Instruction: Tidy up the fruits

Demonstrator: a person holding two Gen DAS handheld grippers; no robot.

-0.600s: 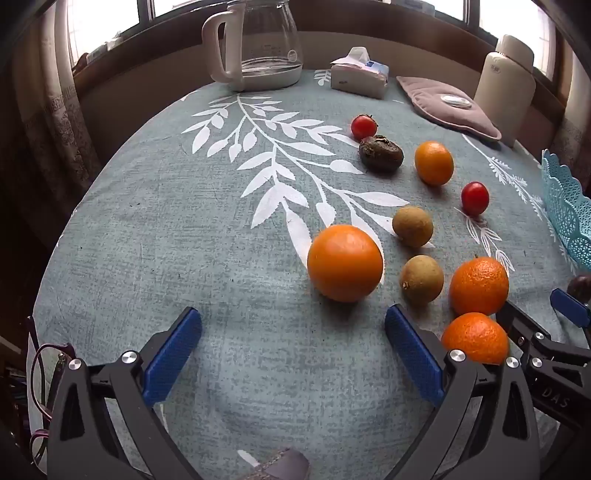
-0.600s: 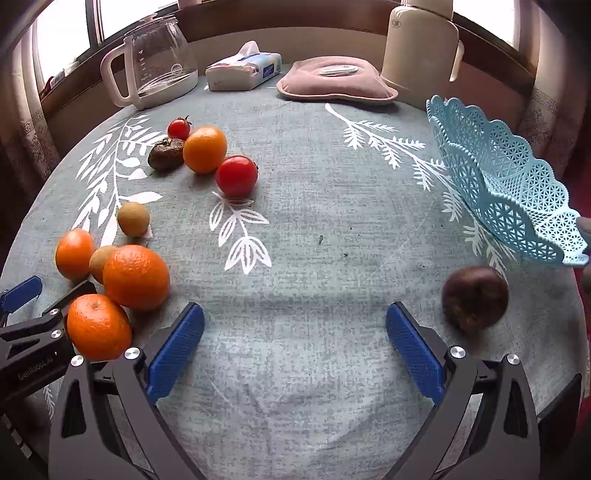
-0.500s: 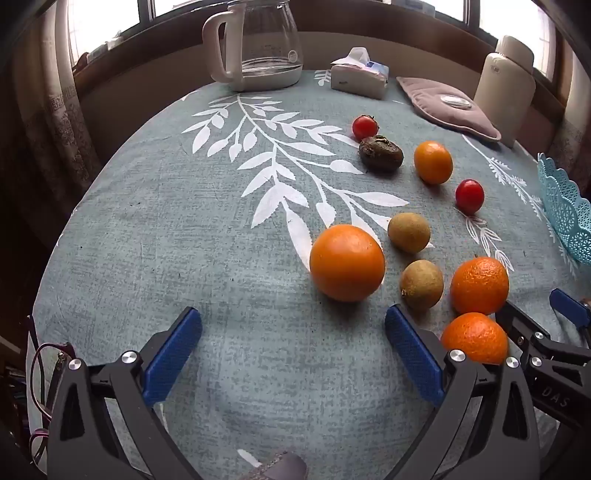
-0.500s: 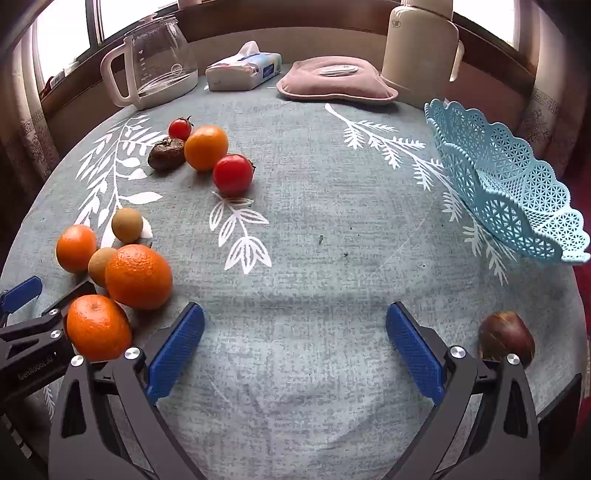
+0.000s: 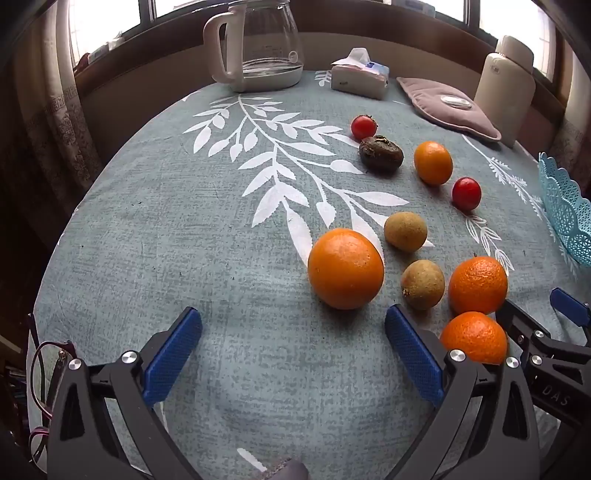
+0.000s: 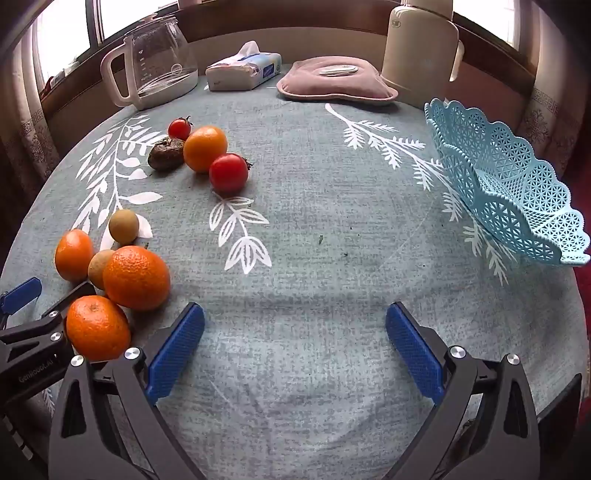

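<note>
The table (image 6: 332, 229) carried a blue basket (image 6: 509, 184) at its right edge, holding no visible fruit. Both the left gripper (image 5: 293, 343) and right gripper (image 6: 295, 343) stood wide apart, gripping nothing. Oranges (image 5: 345, 268), brown fruits (image 5: 405, 231) and tomatoes (image 6: 228, 173) lay loose at the left side of the table, well apart from the basket.

I see soft daylight coming from the windows (image 5: 110, 33) behind the table (image 5: 184, 221), which are overexposed to white. The fruits throw only weak shadows. Both views are sharp in the centre, strongly curved and dark at the corners.
</note>
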